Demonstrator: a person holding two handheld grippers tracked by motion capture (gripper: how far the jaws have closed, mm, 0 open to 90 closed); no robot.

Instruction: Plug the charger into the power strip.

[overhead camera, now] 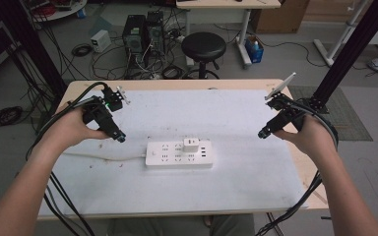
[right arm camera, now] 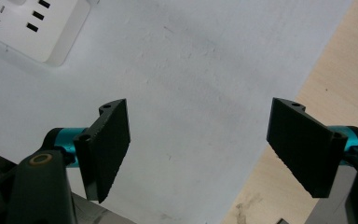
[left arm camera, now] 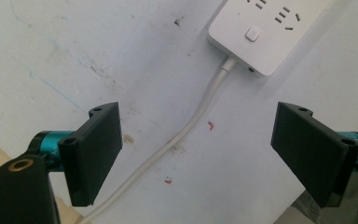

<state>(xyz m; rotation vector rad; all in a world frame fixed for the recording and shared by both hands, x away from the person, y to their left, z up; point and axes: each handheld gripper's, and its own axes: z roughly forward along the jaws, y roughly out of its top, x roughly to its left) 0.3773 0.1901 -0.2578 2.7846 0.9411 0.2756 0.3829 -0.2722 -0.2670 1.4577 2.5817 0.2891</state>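
A: We see a white power strip point(overhead camera: 179, 154) lying flat near the middle of the counter point(overhead camera: 246, 182), on the white sheet that covers most of its top. A small white adapter point(overhead camera: 191, 144) sits plugged into its upper row, toward the right end.

B: And its white cord point(overhead camera: 103, 157) runs off the strip's left end toward the left edge of the counter. In the left gripper view we follow that cord point(left arm camera: 186, 128) from the strip point(left arm camera: 265, 28) down between the two black jaws, though it lies on the sheet below them, untouched.

A: The left gripper point(overhead camera: 120, 137) hangs just left of the strip, jaws spread wide with nothing between the pads. We read it point(left arm camera: 198, 154) the same in its own view.

B: The right gripper point(overhead camera: 263, 132) sits well apart from the strip, off to its right, near the counter's right edge. Its jaws stand wide open too, holding nothing.

A: In the right gripper view point(right arm camera: 198, 149) we see bare white sheet between the jaws, a corner of the strip point(right arm camera: 32, 28) at upper left, and the wooden edge of the counter point(right arm camera: 326, 84) at right.

B: Both hands grip the gripper bodies, with cables trailing off them.
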